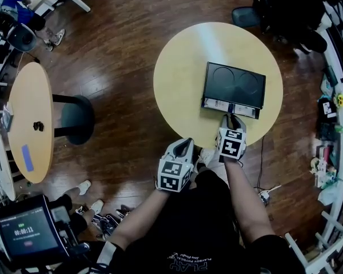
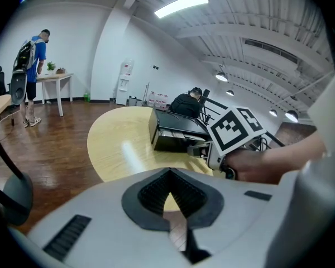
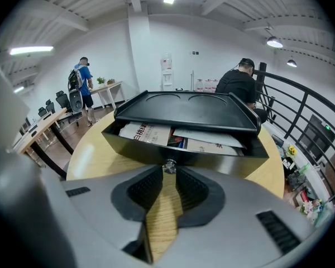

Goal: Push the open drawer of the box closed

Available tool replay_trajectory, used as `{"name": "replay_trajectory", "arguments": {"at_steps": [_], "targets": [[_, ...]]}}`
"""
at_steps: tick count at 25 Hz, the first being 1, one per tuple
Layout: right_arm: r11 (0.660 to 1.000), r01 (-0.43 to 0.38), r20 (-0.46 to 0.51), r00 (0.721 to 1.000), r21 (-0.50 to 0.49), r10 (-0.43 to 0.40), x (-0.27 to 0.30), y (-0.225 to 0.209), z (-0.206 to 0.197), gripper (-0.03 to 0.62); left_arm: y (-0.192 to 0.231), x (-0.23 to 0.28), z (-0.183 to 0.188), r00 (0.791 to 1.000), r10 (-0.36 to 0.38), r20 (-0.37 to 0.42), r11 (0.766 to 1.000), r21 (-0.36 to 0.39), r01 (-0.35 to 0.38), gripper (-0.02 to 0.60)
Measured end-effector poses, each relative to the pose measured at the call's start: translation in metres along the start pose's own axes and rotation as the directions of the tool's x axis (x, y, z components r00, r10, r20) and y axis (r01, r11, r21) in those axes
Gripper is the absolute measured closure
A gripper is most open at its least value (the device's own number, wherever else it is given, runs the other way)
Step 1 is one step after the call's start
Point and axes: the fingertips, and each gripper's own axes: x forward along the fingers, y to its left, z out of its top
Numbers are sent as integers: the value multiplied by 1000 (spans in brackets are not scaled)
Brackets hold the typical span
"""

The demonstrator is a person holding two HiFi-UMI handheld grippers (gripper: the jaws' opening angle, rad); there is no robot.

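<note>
A black box [image 1: 234, 84] sits on the right half of the round yellow table [image 1: 180, 79], its top moulded into 2 shallow round hollows. Its drawer [image 1: 229, 107] stands a little way out on the near side. The gap under the top shows printed papers [image 1: 217, 104] lying flat inside. In the right gripper view these papers [image 3: 142, 133] fill the drawer [image 3: 212, 156] from left to right, a sheet with large dark print at the left and paler sheets at the right.

The right gripper [image 1: 231, 119] reaches over the table's near edge to the drawer front. In its own view the right gripper [image 3: 168, 173] has its jaws drawn in to a narrow gap. The tips sit on either side of the small metal knob [image 3: 168, 166] at the middle of the drawer's front panel.

The left gripper [image 1: 186, 146] hangs off the near edge of the table, to the left of the right one and well apart from the box. In its own view the left gripper [image 2: 170, 175] has its jaws pressed together, holding nothing.
</note>
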Motion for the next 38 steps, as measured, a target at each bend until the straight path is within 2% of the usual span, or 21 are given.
{"name": "replay_trajectory", "arguments": {"at_steps": [3, 8, 16, 24, 38], "targets": [[1000, 0, 1, 1000, -3, 0, 3, 0, 4, 514, -1, 0, 0, 1000, 3, 2, 1000, 20, -3, 584], [1000, 4, -9, 1000, -16, -4, 7, -1, 10, 514, 5, 2, 1, 1000, 19, 2, 1000, -24, -18, 584], [1000, 7, -6, 1000, -19, -7, 16, -9, 24, 515, 11, 5, 2, 999, 44, -3, 998, -33, -45, 584], [1000, 10, -10, 1000, -23, -10, 23, -11, 31, 514, 17, 3, 25, 996, 54, 69, 995, -84, -48, 584], [998, 14, 8, 1000, -62, -14, 31, -8, 29, 508, 31, 7, 37, 992, 85, 94, 993, -87, -77, 584]]}}
